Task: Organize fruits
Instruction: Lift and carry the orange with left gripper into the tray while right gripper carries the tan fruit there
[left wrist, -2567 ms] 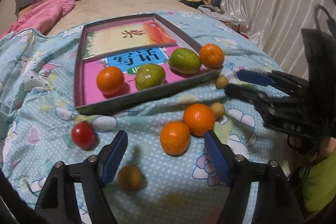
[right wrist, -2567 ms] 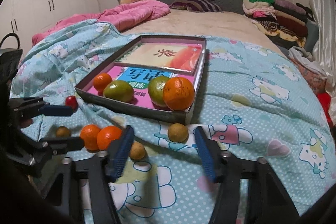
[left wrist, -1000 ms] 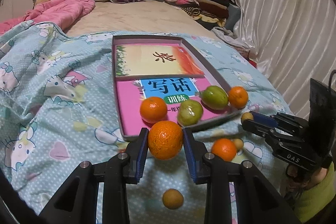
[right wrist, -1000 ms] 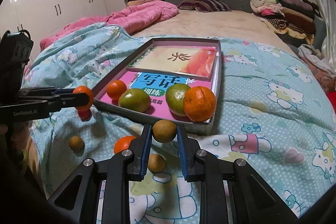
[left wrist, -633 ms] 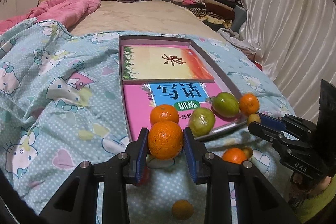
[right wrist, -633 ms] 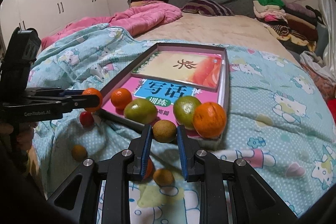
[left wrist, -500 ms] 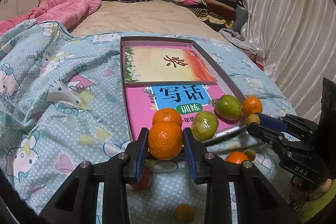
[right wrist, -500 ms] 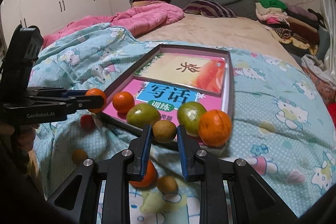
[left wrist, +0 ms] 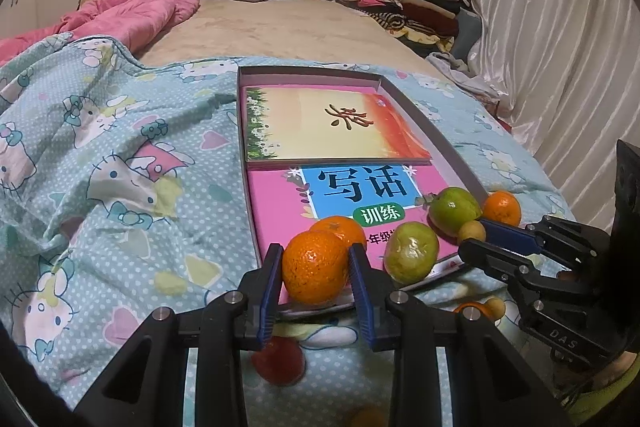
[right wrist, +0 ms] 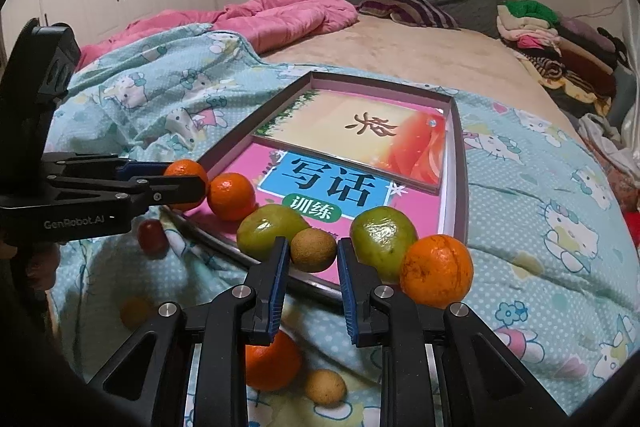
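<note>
My left gripper point(left wrist: 316, 269) is shut on an orange point(left wrist: 315, 263) held over the near left corner of the shallow tray point(left wrist: 245, 155). From the right wrist view it point(right wrist: 188, 183) comes in from the left. A small brown fruit point(right wrist: 313, 250) sits clamped in my shut right gripper point(right wrist: 312, 259), above the tray's near rim point(right wrist: 460, 163) between two green fruits point(right wrist: 272, 231) point(right wrist: 383, 239). In the tray lie two oranges point(right wrist: 231, 195) point(right wrist: 436, 271) and both green fruits, on a pink book.
On the blue patterned blanket in front of the tray lie a red fruit point(right wrist: 151, 237), an orange point(right wrist: 272, 361) and two small brown fruits point(right wrist: 325, 387) point(right wrist: 136, 311). A pink quilt point(right wrist: 288, 15) and folded clothes point(right wrist: 552, 43) lie at the back. A curtain point(left wrist: 560, 47) hangs on the right.
Both grippers shut on fruit picked from the blanket, then carried it forward; the orange and the small brown fruit now hang over the tray's near edge.
</note>
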### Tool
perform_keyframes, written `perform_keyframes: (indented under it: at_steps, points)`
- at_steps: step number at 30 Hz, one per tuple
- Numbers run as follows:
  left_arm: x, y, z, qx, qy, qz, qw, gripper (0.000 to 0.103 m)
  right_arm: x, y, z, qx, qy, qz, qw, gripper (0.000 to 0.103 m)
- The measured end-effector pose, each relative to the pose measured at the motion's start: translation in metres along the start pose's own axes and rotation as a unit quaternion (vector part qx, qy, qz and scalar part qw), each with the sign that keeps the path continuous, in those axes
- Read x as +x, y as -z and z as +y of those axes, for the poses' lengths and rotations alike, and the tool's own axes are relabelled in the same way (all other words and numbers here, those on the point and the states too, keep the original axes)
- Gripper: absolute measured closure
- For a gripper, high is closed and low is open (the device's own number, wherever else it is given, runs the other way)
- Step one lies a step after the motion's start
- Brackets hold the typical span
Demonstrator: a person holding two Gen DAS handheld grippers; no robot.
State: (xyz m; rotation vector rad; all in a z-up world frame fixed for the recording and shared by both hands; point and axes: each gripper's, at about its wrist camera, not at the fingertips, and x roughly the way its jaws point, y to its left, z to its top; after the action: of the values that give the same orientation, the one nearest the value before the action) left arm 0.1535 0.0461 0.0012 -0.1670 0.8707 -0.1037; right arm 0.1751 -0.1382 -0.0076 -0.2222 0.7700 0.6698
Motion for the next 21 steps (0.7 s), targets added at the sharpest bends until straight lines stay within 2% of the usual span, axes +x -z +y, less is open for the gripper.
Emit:
perform_keyframes:
  at_steps: [12, 21]
  points:
    - [0.006, -0.003, 0.005, -0.005, -0.008, -0.007, 0.9999, 0.070, 0.015, -0.004, 0.001, -0.007, 0.012, 0.023, 1.000, 0.078]
    - [0.011, -0.003, 0.004, -0.006, -0.001, 0.001, 1.0000, 0.070, 0.015, -0.002, 0.002, -0.007, 0.011, 0.020, 1.000, 0.076]
